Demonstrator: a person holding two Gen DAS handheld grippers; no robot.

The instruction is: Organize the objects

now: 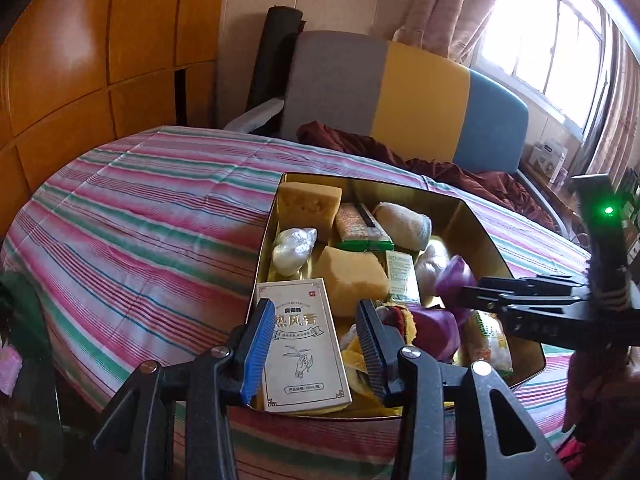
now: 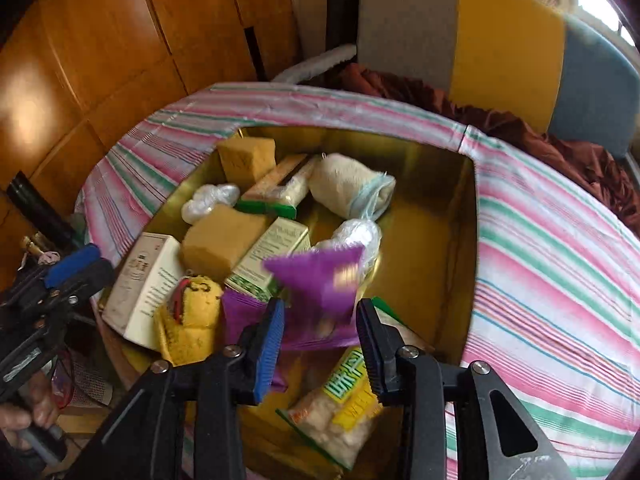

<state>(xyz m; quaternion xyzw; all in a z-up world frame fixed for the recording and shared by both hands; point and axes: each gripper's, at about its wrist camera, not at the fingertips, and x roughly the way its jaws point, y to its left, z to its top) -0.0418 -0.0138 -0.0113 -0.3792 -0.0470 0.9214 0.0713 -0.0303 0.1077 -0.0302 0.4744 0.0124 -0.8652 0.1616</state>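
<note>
A gold tin box (image 1: 476,220) (image 2: 436,184) sits on the striped bed and holds several items: yellow sponges (image 1: 352,276) (image 2: 224,246), a white carton (image 1: 306,340) (image 2: 144,284), a green-edged packet (image 1: 360,228), a rolled cloth (image 1: 404,224) (image 2: 348,184), a yellow plush toy (image 2: 192,320) and a snack bag (image 2: 344,396). My left gripper (image 1: 316,348) is open over the white carton. My right gripper (image 2: 320,340) is open above the box; a blurred purple bag (image 2: 320,276) (image 1: 452,276) lies just beyond its fingers. The right gripper also shows in the left wrist view (image 1: 480,296).
The striped bedsheet (image 1: 140,220) (image 2: 560,260) surrounds the box. A grey, yellow and blue headboard (image 1: 416,96) and a dark red blanket (image 1: 440,164) lie behind. Wooden wardrobe panels (image 1: 80,60) stand on the left. A window (image 1: 552,32) is at the right.
</note>
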